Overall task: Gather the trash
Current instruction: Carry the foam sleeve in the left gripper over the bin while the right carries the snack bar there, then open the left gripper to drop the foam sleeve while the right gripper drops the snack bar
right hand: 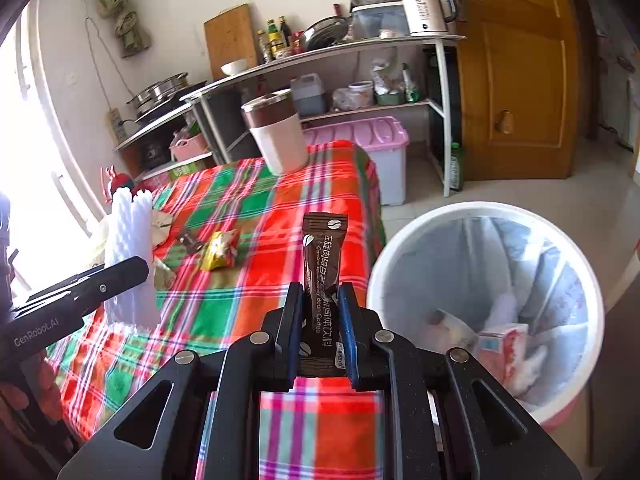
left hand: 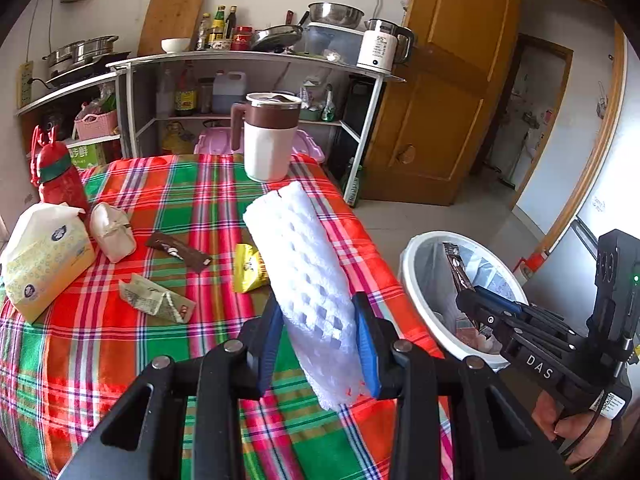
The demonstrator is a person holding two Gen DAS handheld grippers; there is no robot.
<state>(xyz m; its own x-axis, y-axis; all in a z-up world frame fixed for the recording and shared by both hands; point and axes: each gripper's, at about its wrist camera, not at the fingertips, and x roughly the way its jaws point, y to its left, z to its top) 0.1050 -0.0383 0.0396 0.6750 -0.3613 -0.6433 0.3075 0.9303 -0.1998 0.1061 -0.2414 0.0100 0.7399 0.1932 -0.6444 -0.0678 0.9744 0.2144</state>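
Note:
My left gripper (left hand: 318, 320) is shut on a white foam net sleeve (left hand: 304, 276) and holds it above the plaid table; the sleeve also shows in the right wrist view (right hand: 130, 256). My right gripper (right hand: 319, 312) is shut on a brown coffee sachet (right hand: 322, 264), upright, at the table's right edge beside the white trash bin (right hand: 416, 240). In the left wrist view the right gripper (left hand: 476, 300) holds the sachet (left hand: 456, 266) over the bin (left hand: 412, 280). On the table lie a yellow wrapper (left hand: 248, 268), a brown wrapper (left hand: 180, 252), a crumpled paper wrapper (left hand: 156, 300) and a white crumpled packet (left hand: 112, 232).
A tissue pack (left hand: 44, 256) and a red bottle (left hand: 60, 176) stand at the table's left. A white-and-brown mug (left hand: 268, 136) stands at the far edge. Behind are kitchen shelves (left hand: 248, 58), a pink-lidded box (right hand: 372, 136) and a wooden door (left hand: 448, 92). The bin holds some trash (right hand: 500, 344).

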